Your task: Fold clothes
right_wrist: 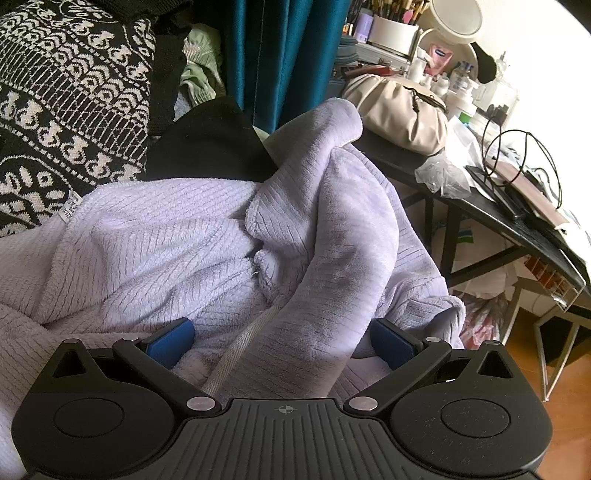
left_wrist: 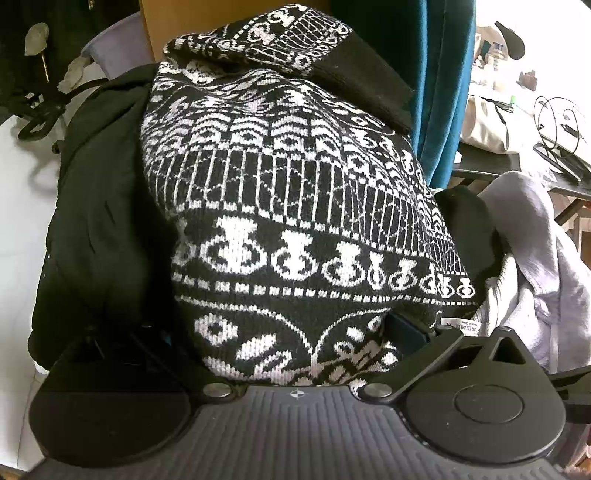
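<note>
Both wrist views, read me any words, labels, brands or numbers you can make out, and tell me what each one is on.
No text can be read.
Care tag on the patterned sweater: small print and symbols, too small to read.
The same tag in the right wrist view: printed, blurred.
Pink packet on the cluttered desk: a dark oval logo, illegible.
Lilac fleece garment: no lettering visible.

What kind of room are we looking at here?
Most likely a bedroom or dressing corner in a home. A black table is crowded with a round mirror, brushes in a cup and small bottles, a teal curtain hangs behind, and clothes lie heaped, such as a lilac fleece.
</note>
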The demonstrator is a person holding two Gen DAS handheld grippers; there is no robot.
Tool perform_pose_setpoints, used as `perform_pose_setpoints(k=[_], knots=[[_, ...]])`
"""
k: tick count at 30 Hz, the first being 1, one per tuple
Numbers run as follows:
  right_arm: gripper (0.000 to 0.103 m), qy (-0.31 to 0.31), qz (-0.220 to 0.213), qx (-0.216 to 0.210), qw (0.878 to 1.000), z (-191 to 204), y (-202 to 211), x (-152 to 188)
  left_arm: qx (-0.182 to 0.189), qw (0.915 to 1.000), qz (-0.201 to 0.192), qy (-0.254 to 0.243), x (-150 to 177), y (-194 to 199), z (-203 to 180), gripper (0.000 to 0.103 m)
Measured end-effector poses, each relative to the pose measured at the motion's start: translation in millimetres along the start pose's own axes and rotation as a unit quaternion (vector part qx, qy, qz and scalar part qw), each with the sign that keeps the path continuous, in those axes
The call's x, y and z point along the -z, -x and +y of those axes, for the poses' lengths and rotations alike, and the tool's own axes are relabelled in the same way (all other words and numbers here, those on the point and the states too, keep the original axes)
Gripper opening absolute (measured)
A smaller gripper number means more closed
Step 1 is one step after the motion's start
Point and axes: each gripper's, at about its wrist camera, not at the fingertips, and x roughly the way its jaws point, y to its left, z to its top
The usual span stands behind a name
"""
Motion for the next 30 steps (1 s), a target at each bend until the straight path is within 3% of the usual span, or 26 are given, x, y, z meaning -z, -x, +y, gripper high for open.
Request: perform_pose_setpoints(k=[4, 9, 17, 22, 30], knots=[[0.102, 0.0, 0.0, 0.001, 1.0, 0, 0, 0, 0.009, 0.9999, 0.006, 0.012, -2, -1, 4, 0.103], [0.102, 0.0, 0.001, 0.0, 1.0, -1, -1, 0, -0.004, 0.9999, 0.0, 0.01, 0, -2, -2, 0.103], [0.102, 0.0, 0.002, -0.001, 1.0, -1, -2, 0, 0.029, 0.9966, -0.06, 0.049, 14, 5, 12, 0.103], [0.102, 0.002, 0.007, 0.001, 1.0, 1, -3, -2, 0.018, 0.9991, -0.015, 0.036, -1, 1, 8, 0.103], [0.102, 0.005, 0.009, -0.002, 1.0, -1, -3, -3, 0.012, 0.9992, -0.021, 0.033, 5, 2, 4, 0.103]])
